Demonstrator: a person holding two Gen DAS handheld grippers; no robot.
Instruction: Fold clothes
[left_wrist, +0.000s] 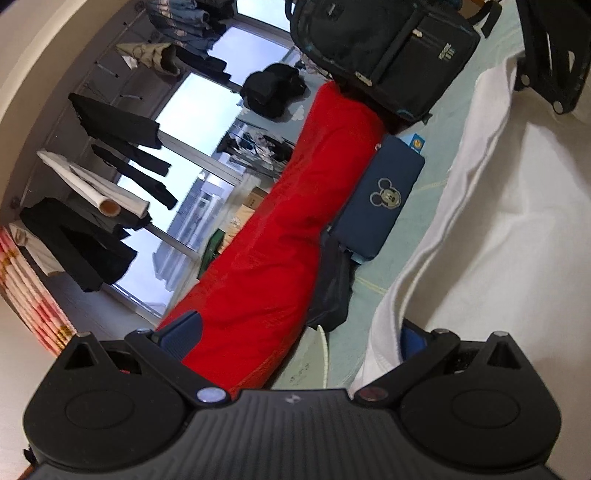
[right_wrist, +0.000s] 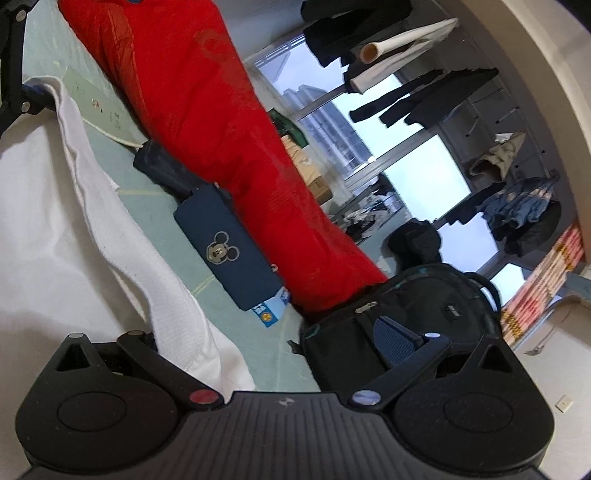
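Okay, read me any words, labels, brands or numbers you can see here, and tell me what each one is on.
No text can be read.
Navy pouch: a cartoon mouse head, no words.
Blue card under the pouch: a yellow smiley and white print, too small to read.
Black backpack: a pale logo patch, blurred.
Cardboard boxes by the window: dark marks, illegible.
Green mat: small printed marks, too small.

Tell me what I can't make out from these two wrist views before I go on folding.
- Left wrist view: left gripper, one finger hidden behind the white garment; a grip can't be confirmed.
- Right wrist view: right gripper, one finger hidden by the same cloth.
- Both views: the garment's type and full outline, cut off by the frame edges.
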